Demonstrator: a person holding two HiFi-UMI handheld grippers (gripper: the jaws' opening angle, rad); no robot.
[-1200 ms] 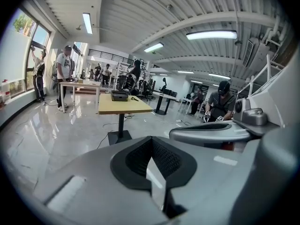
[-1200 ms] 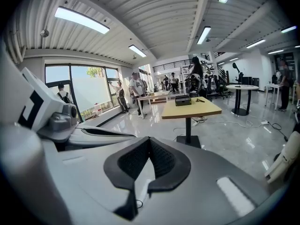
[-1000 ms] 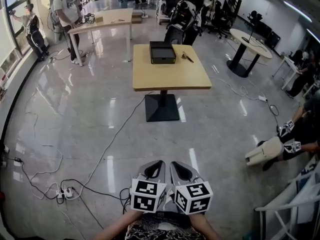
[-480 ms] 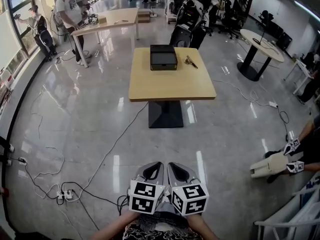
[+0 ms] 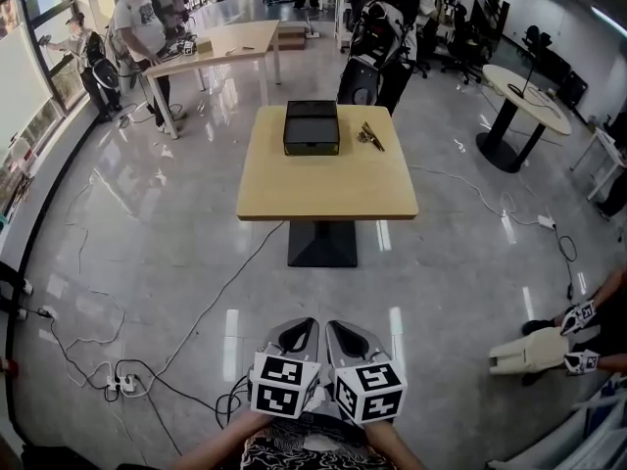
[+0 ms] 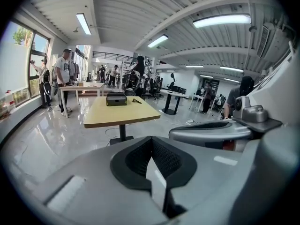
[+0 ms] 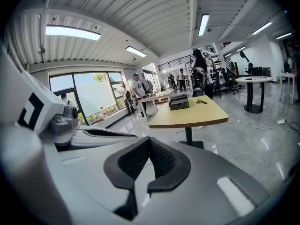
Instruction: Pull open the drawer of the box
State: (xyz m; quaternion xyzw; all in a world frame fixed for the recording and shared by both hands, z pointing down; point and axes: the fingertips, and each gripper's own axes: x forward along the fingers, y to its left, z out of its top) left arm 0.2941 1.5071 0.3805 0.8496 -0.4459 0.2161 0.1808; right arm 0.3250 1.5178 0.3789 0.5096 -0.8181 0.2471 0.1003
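Observation:
A black box (image 5: 312, 127) with a drawer in its front sits at the far side of a square wooden table (image 5: 328, 184) in the middle of the room; the drawer looks closed. The box also shows small in the left gripper view (image 6: 116, 99) and in the right gripper view (image 7: 179, 102). Both grippers are held low, close to my body and far from the table. My left gripper (image 5: 298, 335) and my right gripper (image 5: 350, 339) sit side by side, jaws shut with nothing in them.
Small metal objects (image 5: 369, 136) lie on the table right of the box. Cables and a power strip (image 5: 127, 383) trail across the shiny floor. People stand by a long table (image 5: 220, 44) at the back left. A round table (image 5: 534, 98) stands right; another person's grippers (image 5: 534, 349) show lower right.
The table and box have come closer and lower in the head view over the last second. Both grippers keep their place in front of my body.

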